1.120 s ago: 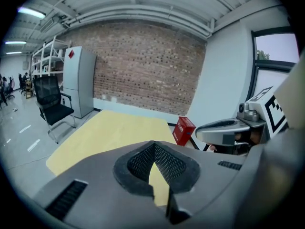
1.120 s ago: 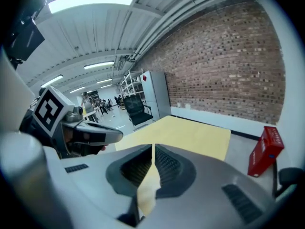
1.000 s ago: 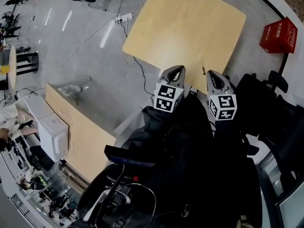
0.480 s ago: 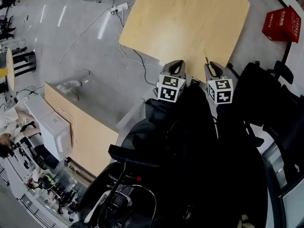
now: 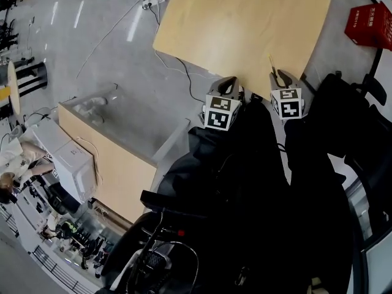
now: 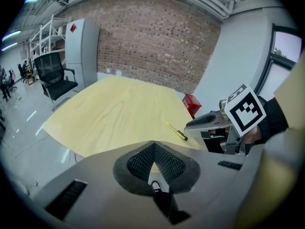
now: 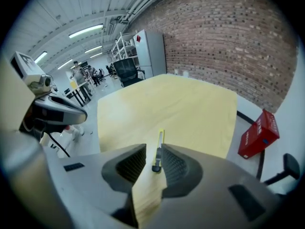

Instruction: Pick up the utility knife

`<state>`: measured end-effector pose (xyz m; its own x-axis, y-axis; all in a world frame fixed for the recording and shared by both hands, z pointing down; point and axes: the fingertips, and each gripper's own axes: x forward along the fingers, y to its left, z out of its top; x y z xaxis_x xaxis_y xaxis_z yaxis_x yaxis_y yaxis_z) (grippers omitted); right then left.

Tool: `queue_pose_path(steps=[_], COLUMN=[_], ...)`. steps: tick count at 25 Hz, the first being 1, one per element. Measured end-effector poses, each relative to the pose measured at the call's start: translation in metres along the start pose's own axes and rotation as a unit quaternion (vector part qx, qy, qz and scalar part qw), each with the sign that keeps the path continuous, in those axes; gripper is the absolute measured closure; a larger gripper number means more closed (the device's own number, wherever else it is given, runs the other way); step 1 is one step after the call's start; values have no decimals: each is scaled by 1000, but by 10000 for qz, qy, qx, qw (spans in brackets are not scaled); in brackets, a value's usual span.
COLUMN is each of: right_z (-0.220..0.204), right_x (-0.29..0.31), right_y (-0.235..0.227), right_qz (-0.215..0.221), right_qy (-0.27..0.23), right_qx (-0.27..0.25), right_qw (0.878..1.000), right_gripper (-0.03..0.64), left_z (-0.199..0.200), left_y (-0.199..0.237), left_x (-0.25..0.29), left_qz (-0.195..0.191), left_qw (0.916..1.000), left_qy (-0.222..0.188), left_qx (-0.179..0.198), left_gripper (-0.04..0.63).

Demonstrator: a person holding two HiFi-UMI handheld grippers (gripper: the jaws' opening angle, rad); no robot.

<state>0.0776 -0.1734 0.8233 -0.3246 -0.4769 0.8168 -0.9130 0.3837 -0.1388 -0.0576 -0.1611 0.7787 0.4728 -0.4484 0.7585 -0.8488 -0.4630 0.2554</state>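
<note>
The utility knife [image 5: 272, 64] is slim and yellow with a dark end, and it lies near the near edge of the light wooden table [image 5: 239, 23]. In the right gripper view the knife [image 7: 160, 140] lies flat on the table, its dark end just between the jaw tips, close to the right pad. My right gripper [image 7: 152, 148] is open around that end; in the head view the right gripper [image 5: 279, 76] sits right behind the knife. My left gripper [image 5: 229, 86] hovers over the table edge to the left, its pads closed together. From the left gripper view [image 6: 153, 144] the knife [image 6: 176, 131] lies ahead to the right.
A red box [image 5: 371, 25] stands on the floor to the table's right. Cables and a power strip [image 5: 153, 3] lie on the grey floor at the left. A second wooden desk [image 5: 116, 164] is at lower left, black office chairs [image 5: 367, 121] at right.
Both grippers have moved forward toward the table. The right gripper has closed in on the knife, whose dark end now sits between its open jaws.
</note>
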Motion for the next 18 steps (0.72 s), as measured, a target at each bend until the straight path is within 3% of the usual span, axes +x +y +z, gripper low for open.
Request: queue_pose_path(steps=[18], right_z=[-18], right_x=[31], right_y=[-3], right_qz=[-191], right_qy=[545], right_qx=[21], right_qw=[9983], right_gripper=[534], left_z=[-25], left_y=[16], left_x=[-5], left_qz=[84], left_qw=[9998], left_qy=[120], left_qx=[-126], left_gripper=[595])
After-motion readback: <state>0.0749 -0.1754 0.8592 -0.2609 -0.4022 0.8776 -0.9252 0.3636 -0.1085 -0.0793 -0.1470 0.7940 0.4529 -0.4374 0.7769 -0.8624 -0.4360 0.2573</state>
